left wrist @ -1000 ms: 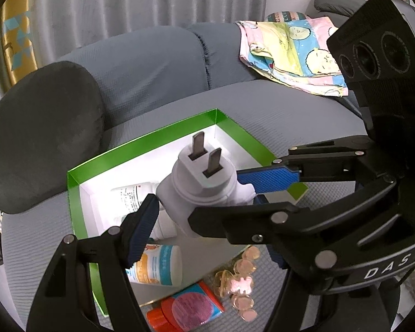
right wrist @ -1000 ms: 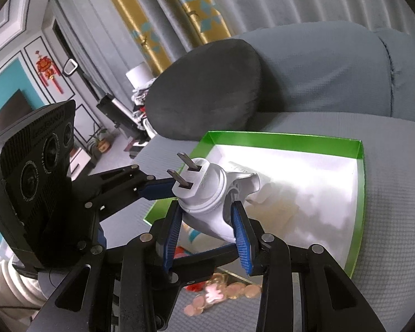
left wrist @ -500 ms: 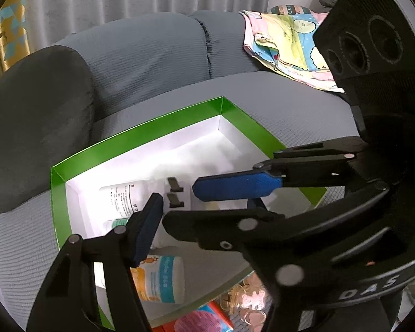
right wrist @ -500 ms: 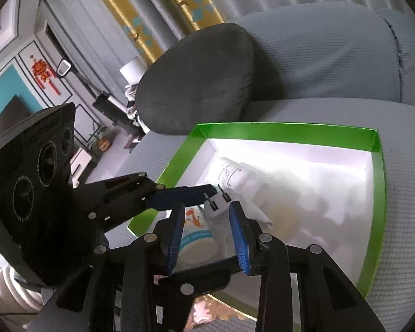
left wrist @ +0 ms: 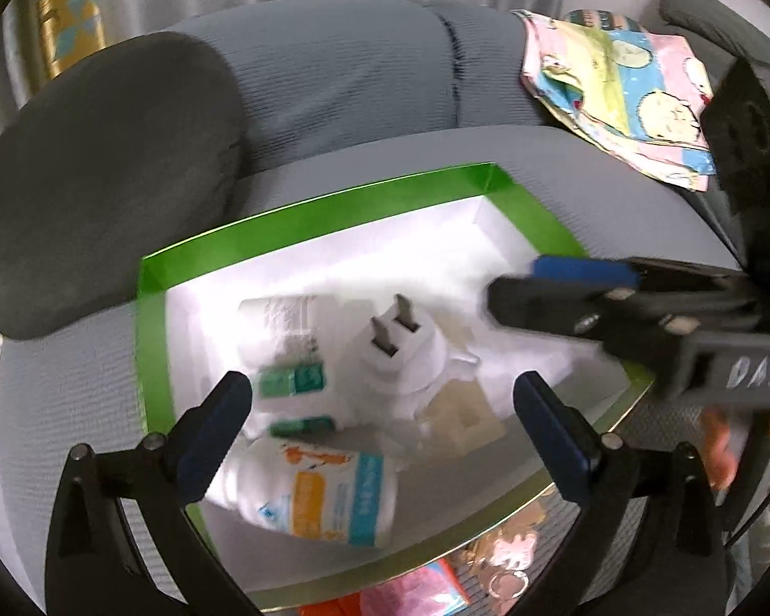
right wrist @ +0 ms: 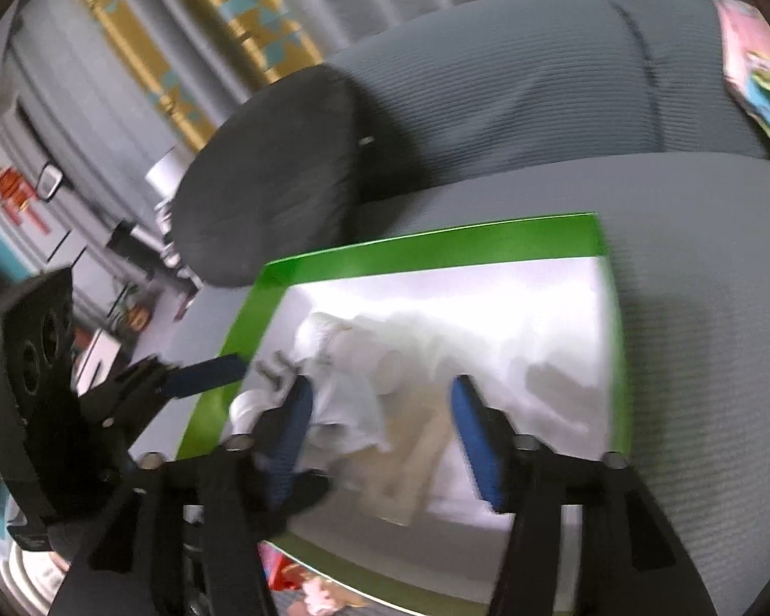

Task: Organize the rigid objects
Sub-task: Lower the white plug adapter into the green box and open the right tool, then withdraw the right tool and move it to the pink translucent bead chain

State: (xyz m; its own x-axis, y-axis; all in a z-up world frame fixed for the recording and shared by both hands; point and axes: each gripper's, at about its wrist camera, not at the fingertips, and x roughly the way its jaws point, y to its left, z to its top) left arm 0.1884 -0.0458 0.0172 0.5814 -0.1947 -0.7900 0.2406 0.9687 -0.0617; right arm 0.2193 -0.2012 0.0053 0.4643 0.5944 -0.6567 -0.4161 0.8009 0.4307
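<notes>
White letters "DAS", blurred yet legible, on black body of right gripper [left wrist: 585, 287], seen in left wrist view. Print on lying white bottle [left wrist: 328, 493] with orange and blue label too smeared to read. Same for grey text lines and green patches on second white bottle [left wrist: 287, 339] behind it in green-rimmed box [left wrist: 151, 349]. Cartoon-printed cloth [left wrist: 626, 87] on sofa: pictures only, no readable words. Red wall ornament [right wrist: 18, 195] in right wrist view: blurred, no characters made out.

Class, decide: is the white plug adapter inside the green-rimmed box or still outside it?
Inside. The white plug adapter rests on the white floor of the green-rimmed box, prongs up, beside the bottles, with no pads touching it.
</notes>
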